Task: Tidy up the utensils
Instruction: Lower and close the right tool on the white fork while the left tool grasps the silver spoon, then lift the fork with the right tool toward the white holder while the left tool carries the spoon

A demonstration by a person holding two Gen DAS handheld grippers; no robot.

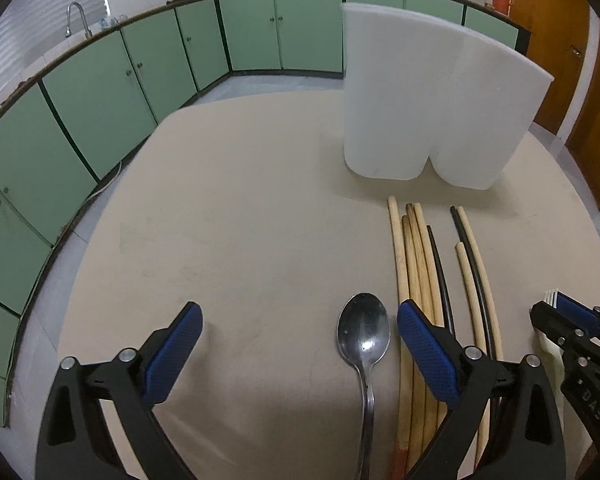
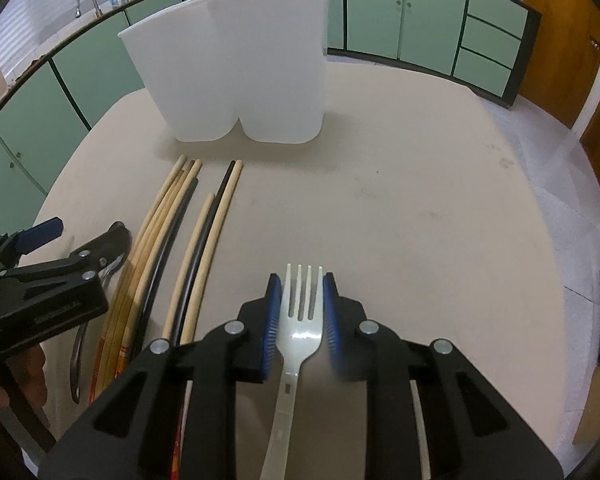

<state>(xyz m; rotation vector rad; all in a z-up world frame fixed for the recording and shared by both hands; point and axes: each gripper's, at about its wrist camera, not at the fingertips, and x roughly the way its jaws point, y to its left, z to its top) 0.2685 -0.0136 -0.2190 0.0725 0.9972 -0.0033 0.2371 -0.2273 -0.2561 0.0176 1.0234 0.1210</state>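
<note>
fork (image 2: 302, 312) pinched by right gripper (image 2: 300, 320); left gripper (image 1: 300, 344) spread over spoon (image 1: 364, 332) beside chopsticks (image 1: 412, 264).

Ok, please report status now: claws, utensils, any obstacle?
Right claw shut on white plastic fork. Left claw open around metal spoon. White two-compartment holder unobstructed.

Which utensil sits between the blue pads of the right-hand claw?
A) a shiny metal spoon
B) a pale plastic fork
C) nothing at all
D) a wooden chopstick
B: in the right wrist view the right claw has its blue pads closed against the pale plastic fork, while the shiny metal spoon lies on the table between the left claw's open pads.
</note>
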